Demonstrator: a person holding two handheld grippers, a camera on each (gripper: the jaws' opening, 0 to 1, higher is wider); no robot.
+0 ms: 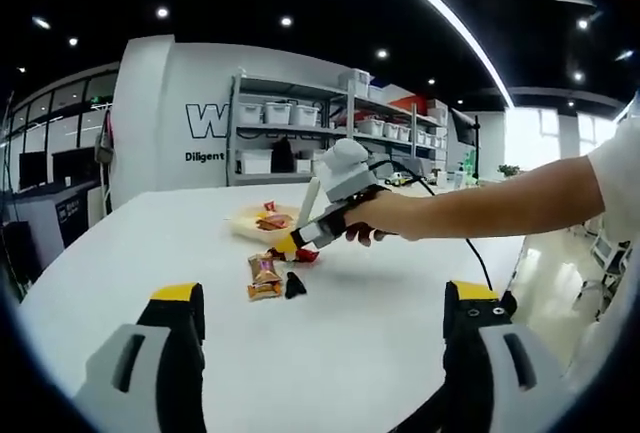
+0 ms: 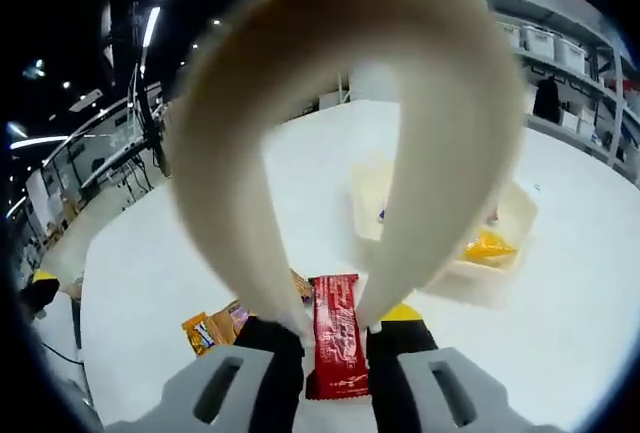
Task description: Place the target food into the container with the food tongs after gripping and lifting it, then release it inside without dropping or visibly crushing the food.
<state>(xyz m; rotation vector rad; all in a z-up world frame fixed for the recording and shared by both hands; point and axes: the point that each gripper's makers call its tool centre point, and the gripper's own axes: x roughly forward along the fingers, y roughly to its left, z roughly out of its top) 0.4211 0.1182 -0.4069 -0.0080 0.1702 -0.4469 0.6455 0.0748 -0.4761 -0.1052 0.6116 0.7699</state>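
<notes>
The red bar (image 2: 337,335) lies on the table (image 2: 180,253), short of the container (image 2: 455,278), its long axis pointing toward it. The tongs (image 2: 345,103), clamped in the right gripper (image 2: 335,348), straddle the bar; whether they grip it cannot be told.

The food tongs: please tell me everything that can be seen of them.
The food tongs are one pale cream strip, looking like plastic, bent into a tall loop with two arms. In the right gripper view the arms run down between the jaws of the right gripper, which is shut on them. A red snack packet lies between the arm ends. In the left gripper view the tongs point up and away from the white table.
</notes>
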